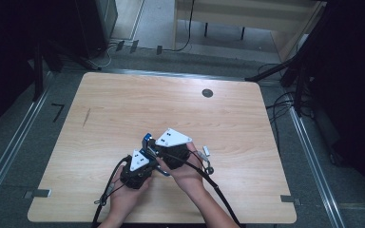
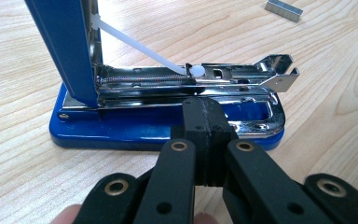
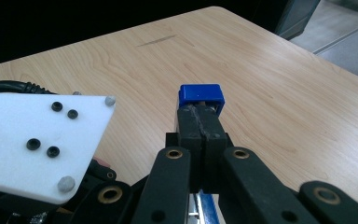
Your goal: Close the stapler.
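Observation:
A blue stapler [image 2: 135, 128] stands on the wooden table [image 1: 123, 104] with its blue lid [image 2: 65, 46] swung upright and its chrome magazine [image 2: 223, 77] bared. My left gripper [image 2: 205, 112] is shut, its tips low against the front of the stapler's base rim, with nothing seen between the pads. My right gripper [image 3: 198, 114] is also shut, its tips right at the top end of the raised lid [image 3: 200, 95]. In the high view both grippers, left [image 1: 148, 153] and right [image 1: 151, 141], meet at the stapler [image 1: 147, 138] near the table's front middle.
A short strip of staples [image 2: 283, 10] lies on the wood past the stapler; it lies right of the hands [image 1: 206, 152] from above. A dark round grommet [image 1: 207, 93] sits at the far right. The left gripper's white plate [image 3: 32, 140] crowds the right gripper view.

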